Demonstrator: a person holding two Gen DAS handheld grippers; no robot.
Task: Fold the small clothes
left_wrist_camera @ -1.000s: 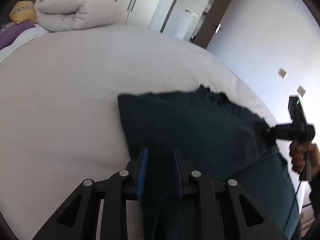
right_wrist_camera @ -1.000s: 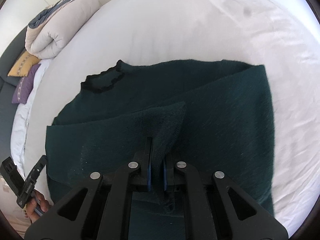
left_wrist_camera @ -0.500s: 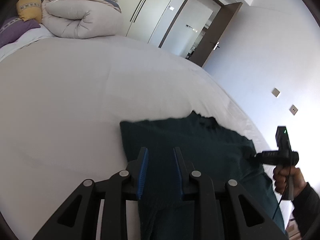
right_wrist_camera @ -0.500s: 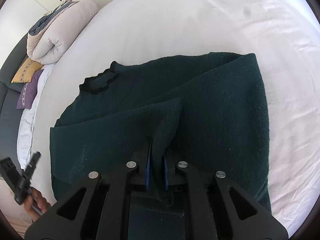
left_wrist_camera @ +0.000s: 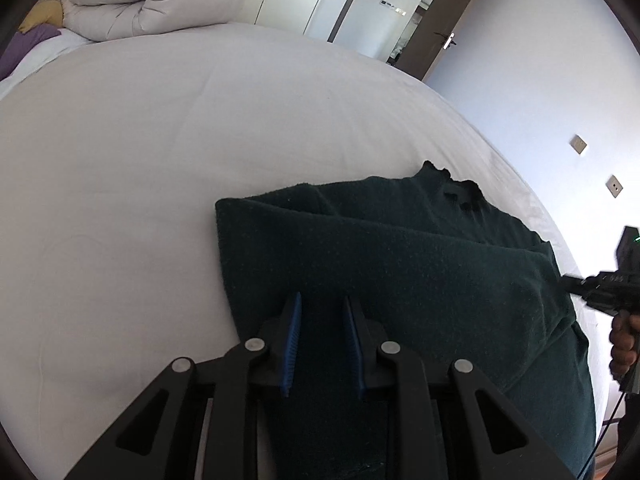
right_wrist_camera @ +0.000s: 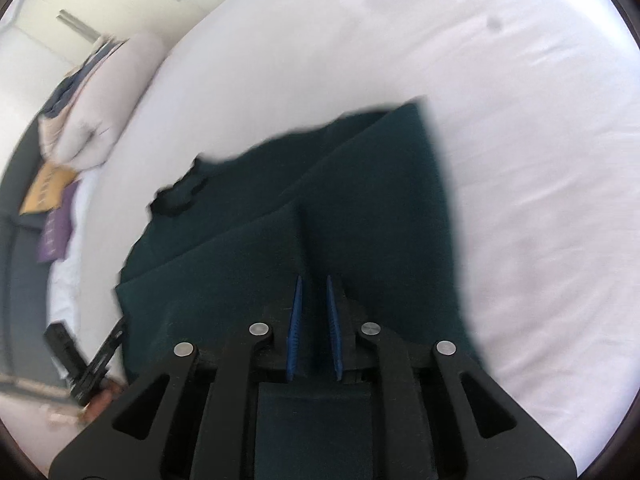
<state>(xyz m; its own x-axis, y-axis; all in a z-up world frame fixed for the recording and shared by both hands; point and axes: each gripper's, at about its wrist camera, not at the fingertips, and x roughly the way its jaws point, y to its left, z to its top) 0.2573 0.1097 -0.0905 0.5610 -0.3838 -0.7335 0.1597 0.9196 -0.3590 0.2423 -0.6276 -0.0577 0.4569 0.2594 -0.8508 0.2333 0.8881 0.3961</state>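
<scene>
The left gripper [left_wrist_camera: 320,340] has its blue-padded fingers [left_wrist_camera: 291,344] spread apart with nothing between them, poised over the near edge of a dark green knit sweater [left_wrist_camera: 400,256]. The right gripper [right_wrist_camera: 314,328] shows a narrow gap between its pads [right_wrist_camera: 295,328]; dark fabric fills the view between and behind them, and through the motion blur it cannot be told whether they pinch the cloth or merely sit above it.

The sweater lies on the white bedsheet [left_wrist_camera: 140,160], already doubled over once, a folded layer running diagonally across it and the scalloped neckline [left_wrist_camera: 456,186] at the far side. It looks soft, thick and limp, likely light but inclined to sag and drag; the fuzzy knit should give the pads good friction. A firm hold probably wants a pinch at a corner or along the folded edge, taking all layers together, since a single layer would peel away and undo the fold. Both grippers lifting matching corners would likely keep the edge straight.

Beyond, a rolled cream duvet [left_wrist_camera: 148,0] sits at the head of the bed.
</scene>
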